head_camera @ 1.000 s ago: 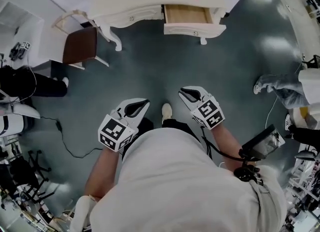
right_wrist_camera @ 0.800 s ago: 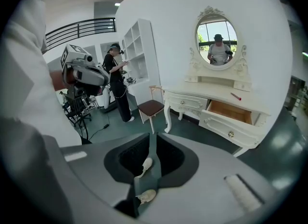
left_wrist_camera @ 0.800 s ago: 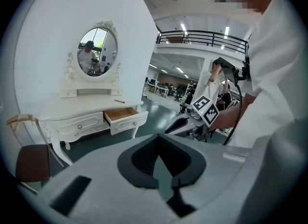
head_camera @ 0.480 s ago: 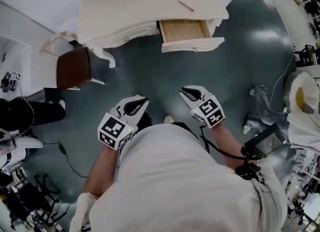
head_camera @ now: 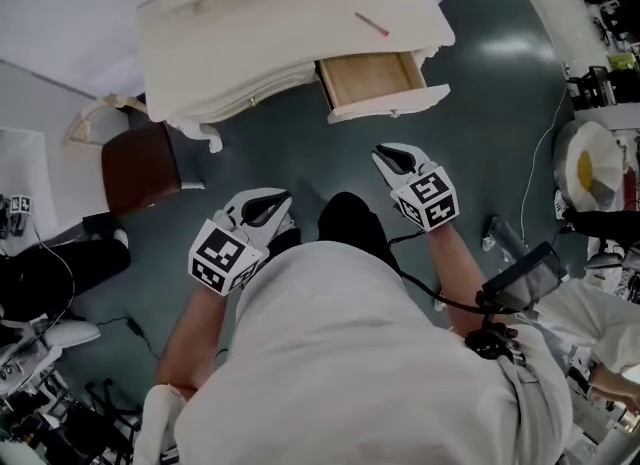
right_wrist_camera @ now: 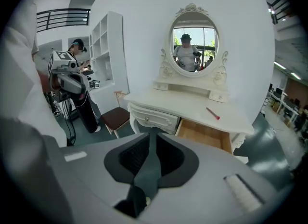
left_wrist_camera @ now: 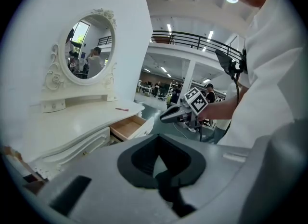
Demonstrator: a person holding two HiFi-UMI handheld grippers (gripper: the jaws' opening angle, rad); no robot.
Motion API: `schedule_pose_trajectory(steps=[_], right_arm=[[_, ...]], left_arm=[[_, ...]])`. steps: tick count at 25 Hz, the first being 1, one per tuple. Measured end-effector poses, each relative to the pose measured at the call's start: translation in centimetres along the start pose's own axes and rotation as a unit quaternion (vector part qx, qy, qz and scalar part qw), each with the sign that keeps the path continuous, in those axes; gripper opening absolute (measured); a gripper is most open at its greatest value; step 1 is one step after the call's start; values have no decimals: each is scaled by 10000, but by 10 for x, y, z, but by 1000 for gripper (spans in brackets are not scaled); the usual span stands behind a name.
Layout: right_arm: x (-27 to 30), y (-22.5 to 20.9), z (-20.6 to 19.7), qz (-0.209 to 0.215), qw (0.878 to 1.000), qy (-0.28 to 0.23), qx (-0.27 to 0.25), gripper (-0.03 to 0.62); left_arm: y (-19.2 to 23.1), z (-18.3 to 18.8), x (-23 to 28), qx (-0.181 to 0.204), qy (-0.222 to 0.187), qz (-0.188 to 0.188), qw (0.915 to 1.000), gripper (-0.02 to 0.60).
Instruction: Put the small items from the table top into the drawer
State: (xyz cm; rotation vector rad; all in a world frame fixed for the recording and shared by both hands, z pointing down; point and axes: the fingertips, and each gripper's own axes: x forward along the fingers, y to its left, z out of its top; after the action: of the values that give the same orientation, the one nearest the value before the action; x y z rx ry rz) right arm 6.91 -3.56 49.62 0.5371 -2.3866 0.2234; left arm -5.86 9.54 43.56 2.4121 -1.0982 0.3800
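Judged at the approach step, the left tool (head_camera: 272, 203) and right tool (head_camera: 388, 156) were pressed together, empty, well apart from the bench (head_camera: 250, 23), where a slim red item (head_camera: 371, 23) lay above the open drawer (head_camera: 372, 81); next, one tool needed to reach it and spread.

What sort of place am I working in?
Probably a large open hall with a staged bedroom corner: a white dressing table and oval mirror against a partition wall, with a railed mezzanine beyond.

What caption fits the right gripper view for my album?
Shut right tool faces a white dressing table, red stick on top, drawer open.
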Motion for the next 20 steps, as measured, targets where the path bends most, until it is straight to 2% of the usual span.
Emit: schedule_pose_trajectory(steps=[7, 10, 14, 20], right_arm=[[39, -101, 30, -295, 9995, 97, -81, 49], [57, -152, 46, -285, 9994, 108, -181, 51], [85, -217, 59, -261, 9993, 131, -229, 51], [131, -299, 62, -113, 9984, 332, -451, 54]], left_arm=[[49, 26, 29, -179, -38, 171, 9997, 11], [66, 54, 53, -254, -69, 313, 9992, 12], [86, 92, 85, -123, -49, 524, 9985, 0], [112, 123, 128, -358, 23, 923, 9951, 0]])
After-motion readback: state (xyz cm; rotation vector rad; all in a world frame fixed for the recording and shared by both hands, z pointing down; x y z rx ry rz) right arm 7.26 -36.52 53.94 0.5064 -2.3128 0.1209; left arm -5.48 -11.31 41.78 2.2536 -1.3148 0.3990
